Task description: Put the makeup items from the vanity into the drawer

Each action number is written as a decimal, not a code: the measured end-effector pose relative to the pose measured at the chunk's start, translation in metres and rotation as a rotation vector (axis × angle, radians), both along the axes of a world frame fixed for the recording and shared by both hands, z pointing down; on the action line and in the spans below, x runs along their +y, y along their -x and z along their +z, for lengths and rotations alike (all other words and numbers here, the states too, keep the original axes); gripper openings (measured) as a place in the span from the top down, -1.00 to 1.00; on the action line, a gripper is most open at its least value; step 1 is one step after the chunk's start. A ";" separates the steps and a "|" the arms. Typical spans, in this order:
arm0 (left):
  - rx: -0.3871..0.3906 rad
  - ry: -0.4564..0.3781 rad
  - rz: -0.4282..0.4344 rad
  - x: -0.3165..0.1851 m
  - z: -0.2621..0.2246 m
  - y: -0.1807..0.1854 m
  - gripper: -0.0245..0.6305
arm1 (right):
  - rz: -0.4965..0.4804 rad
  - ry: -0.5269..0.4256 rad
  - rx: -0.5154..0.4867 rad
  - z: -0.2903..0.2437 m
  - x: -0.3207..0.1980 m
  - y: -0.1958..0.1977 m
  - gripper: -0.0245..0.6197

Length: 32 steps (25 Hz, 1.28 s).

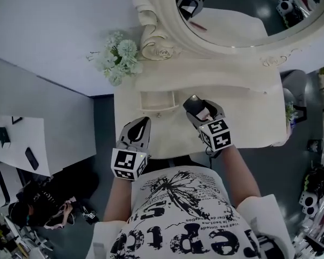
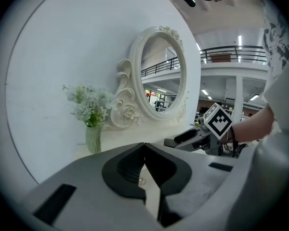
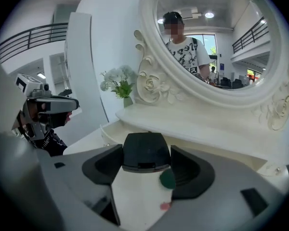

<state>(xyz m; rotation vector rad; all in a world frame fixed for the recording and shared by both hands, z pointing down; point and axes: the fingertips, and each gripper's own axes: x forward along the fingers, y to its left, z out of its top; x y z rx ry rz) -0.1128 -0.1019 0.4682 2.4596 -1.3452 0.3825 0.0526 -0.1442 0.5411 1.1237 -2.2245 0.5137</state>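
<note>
My right gripper (image 1: 196, 107) hangs over the middle of the cream vanity top (image 1: 248, 112). It is shut on a white makeup tube with a black cap (image 3: 145, 153). The tube's white body (image 1: 204, 113) shows between the jaws in the head view. The small drawer (image 1: 157, 100) stands pulled out just left of that gripper and looks empty. My left gripper (image 1: 144, 122) is near the vanity's front edge, below the drawer, with its jaws shut together (image 2: 144, 149) on nothing.
A vase of pale flowers (image 1: 117, 58) stands at the vanity's back left. The oval mirror (image 1: 243, 15) in a carved frame rises behind the raised shelf (image 1: 216, 72). Grey floor lies on both sides, with a white table (image 1: 21, 139) at the far left.
</note>
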 end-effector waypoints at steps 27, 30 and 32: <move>0.004 -0.019 -0.172 0.017 -0.011 0.092 0.87 | -0.070 0.062 -0.034 0.020 -0.019 0.107 -0.10; 0.009 -0.019 -0.143 0.014 -0.010 0.081 0.86 | -0.018 0.054 -0.031 0.019 -0.018 0.081 -0.10; 0.010 -0.017 -0.123 0.012 -0.009 0.071 0.86 | 0.022 0.054 -0.022 0.020 -0.017 0.059 -0.10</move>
